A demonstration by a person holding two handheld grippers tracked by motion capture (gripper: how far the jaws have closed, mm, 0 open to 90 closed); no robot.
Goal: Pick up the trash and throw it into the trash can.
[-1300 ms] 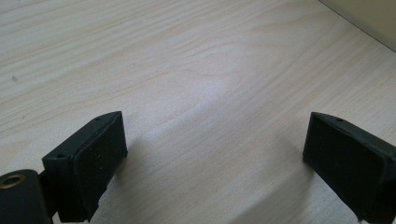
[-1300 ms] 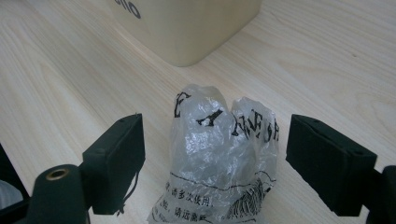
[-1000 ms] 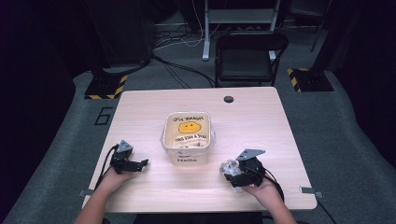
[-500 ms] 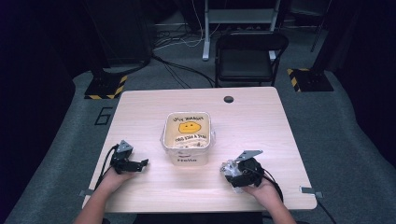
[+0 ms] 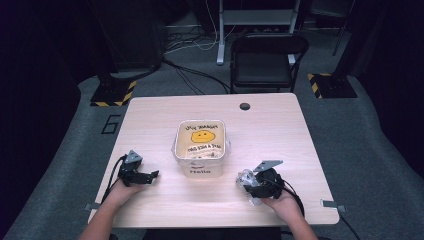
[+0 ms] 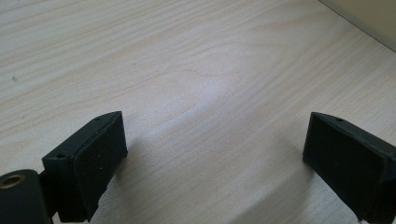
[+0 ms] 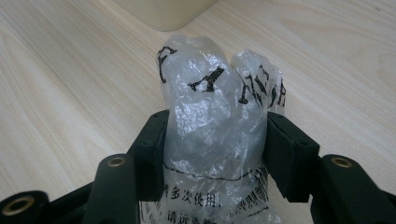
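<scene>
lab – dark curtains [image 5: 45, 60], hazard-taped stands [image 5: 114, 93]

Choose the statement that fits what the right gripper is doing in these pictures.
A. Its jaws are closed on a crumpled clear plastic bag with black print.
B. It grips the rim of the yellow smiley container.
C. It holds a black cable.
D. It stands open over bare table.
A: in the right gripper view the right gripper has both jaws pressed against the crumpled plastic bag, which bulges up between them above the wooden table.
</scene>
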